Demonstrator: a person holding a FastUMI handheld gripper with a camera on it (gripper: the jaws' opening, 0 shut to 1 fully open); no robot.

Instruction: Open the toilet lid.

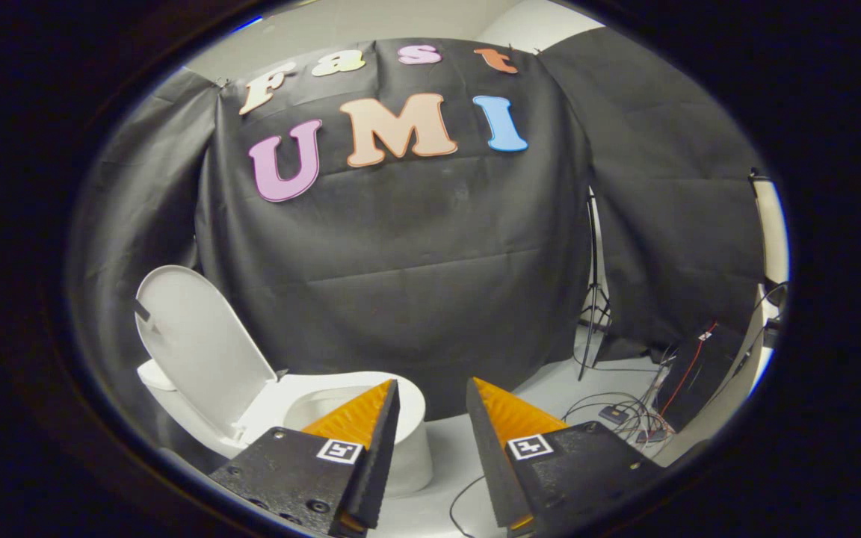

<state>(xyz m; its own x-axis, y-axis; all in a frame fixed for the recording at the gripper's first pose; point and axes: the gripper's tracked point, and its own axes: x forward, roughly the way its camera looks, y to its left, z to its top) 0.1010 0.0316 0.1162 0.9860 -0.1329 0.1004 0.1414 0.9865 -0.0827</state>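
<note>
Toilet lid [195, 340] stands raised, tilted back over the rear of the white toilet [408, 448], leaving the bowl [318, 403] uncovered on the pale floor [542, 396] before the booth's black cloth wall. The hand-held gripper [432, 441] hangs apart from it, fingers spread wide and empty, its left finger [359, 418] crossing the bowl's front rim in view. Judging by the upright lid, the opening appears complete, with nothing left but withdrawal. Cables [625, 415] lie beside a stand [593, 299] beyond the right finger [505, 418].

A recording booth is shown, not a home. Black cloth walls [415, 284], a tripod stand [593, 299] and loose floor cables [625, 418] are seen.
</note>
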